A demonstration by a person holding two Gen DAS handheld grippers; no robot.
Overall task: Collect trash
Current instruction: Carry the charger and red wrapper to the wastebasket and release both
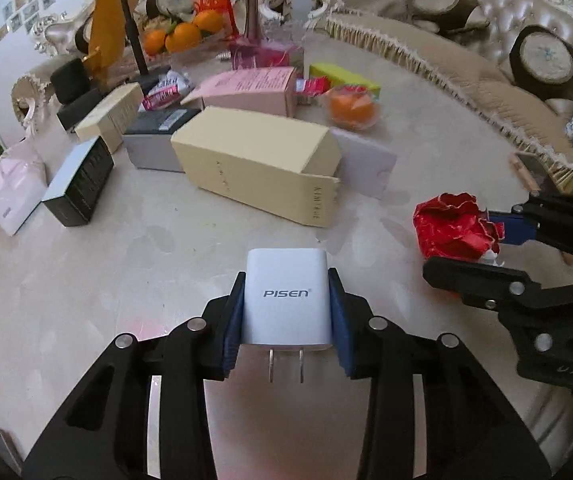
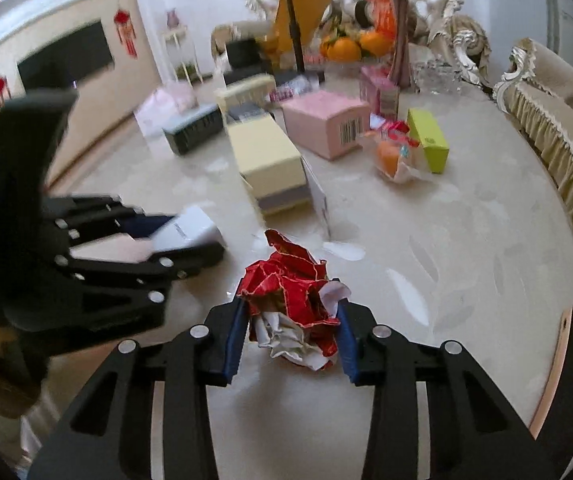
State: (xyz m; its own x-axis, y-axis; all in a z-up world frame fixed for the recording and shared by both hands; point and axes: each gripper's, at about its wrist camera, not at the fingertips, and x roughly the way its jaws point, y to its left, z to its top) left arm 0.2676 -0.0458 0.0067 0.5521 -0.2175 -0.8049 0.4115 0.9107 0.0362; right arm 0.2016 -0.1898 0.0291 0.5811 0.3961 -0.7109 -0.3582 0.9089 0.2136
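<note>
Red paper wad [image 2: 292, 300] within right gripper [image 2: 292, 334]

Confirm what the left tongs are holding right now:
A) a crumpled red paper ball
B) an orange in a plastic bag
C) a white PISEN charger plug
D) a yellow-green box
C: in the left wrist view the left tongs clamp the white PISEN charger plug between their blue pads, prongs toward the camera; the red paper ball sits in the right tongs.
</note>
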